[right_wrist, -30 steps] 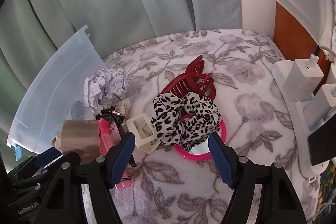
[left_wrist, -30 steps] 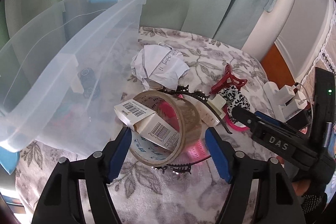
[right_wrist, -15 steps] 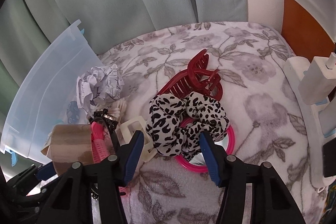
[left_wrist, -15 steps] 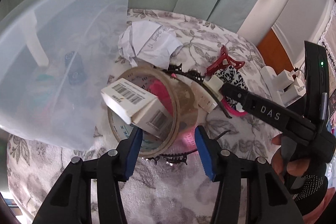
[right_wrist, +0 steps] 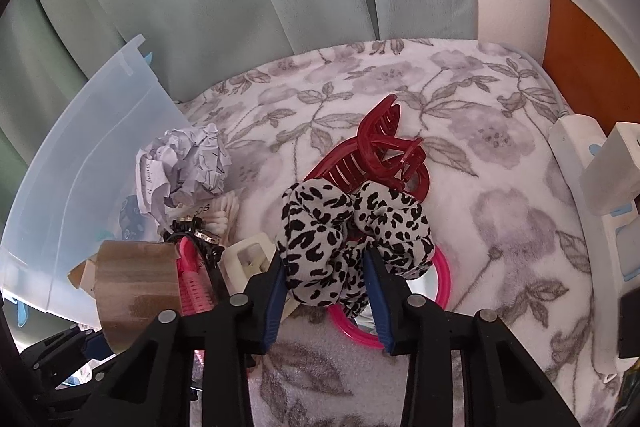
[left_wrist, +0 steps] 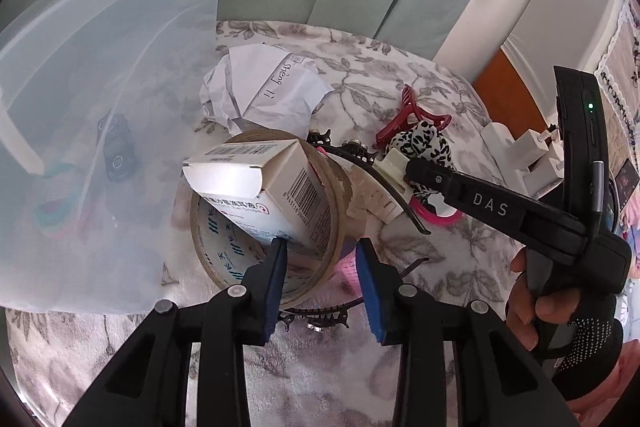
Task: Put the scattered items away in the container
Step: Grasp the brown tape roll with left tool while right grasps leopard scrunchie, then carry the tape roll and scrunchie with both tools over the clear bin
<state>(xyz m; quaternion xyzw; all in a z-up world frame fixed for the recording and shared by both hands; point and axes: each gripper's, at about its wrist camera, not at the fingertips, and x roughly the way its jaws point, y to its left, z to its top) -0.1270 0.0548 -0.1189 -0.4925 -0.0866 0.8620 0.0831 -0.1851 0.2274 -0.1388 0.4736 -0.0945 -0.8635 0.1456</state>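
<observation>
On a floral blanket point(right_wrist: 460, 131), I am working both grippers into a heap of scattered odds and ends beside the clear plastic container point(left_wrist: 112, 107), which is standing at the left with a few small dark and pastel items showing through its wall. My left gripper point(left_wrist: 320, 259) is sitting with its blue-padded fingers point(left_wrist: 276, 267) narrowed around the near rim of a brown packing tape roll point(left_wrist: 240, 267); one pad is lying inside the ring and the other outside it, and whether the pads are actually pressing the rim I cannot tell. A white carton with a barcode point(left_wrist: 280, 183) is poking up through the roll's hole. Just behind the roll, a ball of crumpled paper point(left_wrist: 264, 91) is lying against the container's wall. My right gripper point(right_wrist: 326, 267) is closing narrowly on a leopard-print scrunchie point(right_wrist: 352, 223), its pads pressing into the fabric on either side. The scrunchie is resting on a pink-rimmed hand mirror point(right_wrist: 440, 279), and a dark red claw clip point(right_wrist: 380, 151) is lying touching it on the far side. A cream buckle-like piece point(right_wrist: 248, 255), a black jewelled headband point(right_wrist: 196, 231) and a pink roller point(right_wrist: 194, 287) are lying between scrunchie and tape roll. A white power strip with chargers point(right_wrist: 592, 195) is lining the blanket's right edge
</observation>
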